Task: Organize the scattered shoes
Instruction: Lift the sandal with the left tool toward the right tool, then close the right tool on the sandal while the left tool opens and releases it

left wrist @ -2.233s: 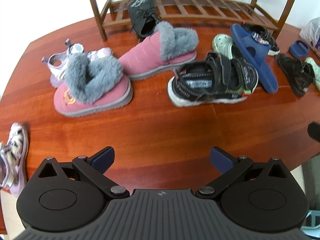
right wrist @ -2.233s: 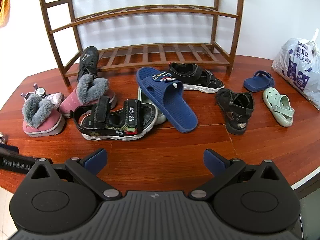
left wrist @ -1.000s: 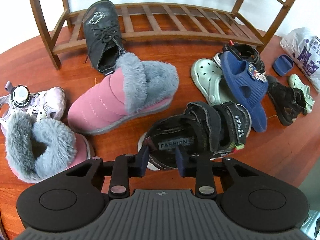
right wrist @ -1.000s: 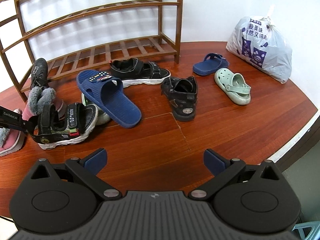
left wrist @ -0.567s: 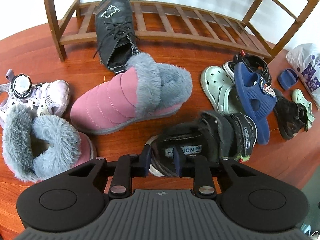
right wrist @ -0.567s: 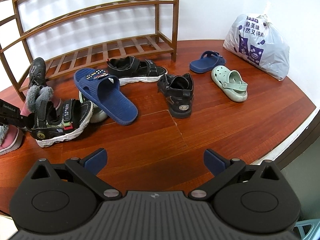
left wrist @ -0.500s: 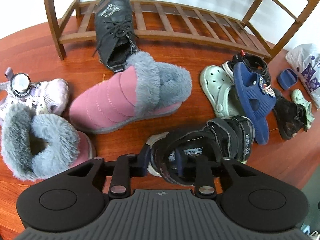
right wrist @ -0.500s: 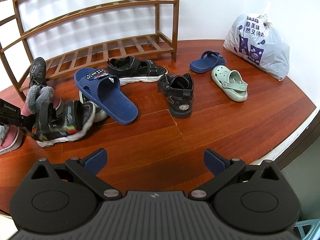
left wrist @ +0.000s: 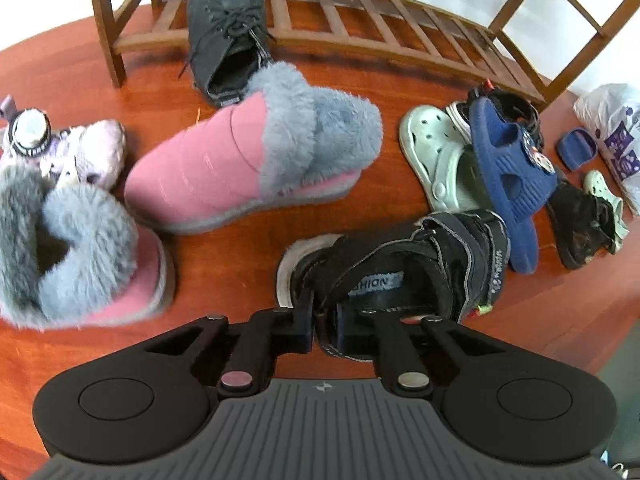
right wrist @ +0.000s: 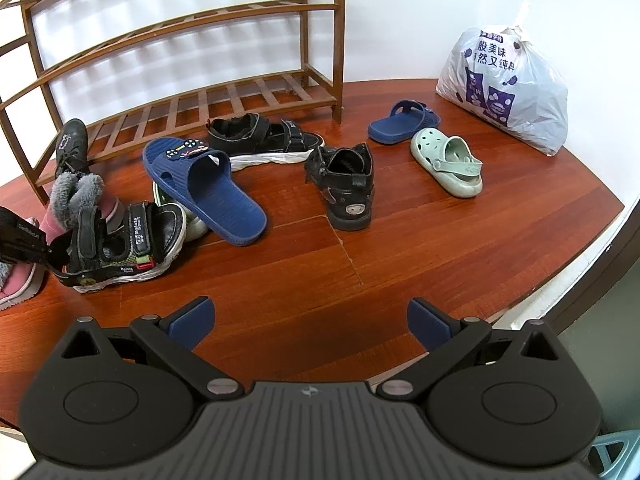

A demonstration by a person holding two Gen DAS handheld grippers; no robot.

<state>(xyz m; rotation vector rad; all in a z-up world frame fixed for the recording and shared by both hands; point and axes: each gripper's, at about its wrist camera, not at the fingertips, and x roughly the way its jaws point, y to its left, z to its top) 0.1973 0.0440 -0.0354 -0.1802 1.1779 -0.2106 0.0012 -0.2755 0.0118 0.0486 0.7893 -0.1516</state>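
Right now your left gripper point(left wrist: 322, 322) is pinched on the heel strap of the black strapped sport sandal point(left wrist: 404, 268), which sits low over the red-brown wooden floor point(right wrist: 400, 248); lift it clear before swinging. Your right gripper point(right wrist: 308, 320) hangs spread, holding nothing. Only a black lace-up shoe point(left wrist: 226, 20) leans on the brown slatted wooden shoe rack point(right wrist: 224, 96).

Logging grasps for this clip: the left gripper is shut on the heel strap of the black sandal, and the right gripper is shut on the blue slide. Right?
Half right. The left gripper is shut on the black sandal, but the right wrist view shows the right gripper open and holding nothing; the blue slide lies untouched on the floor.
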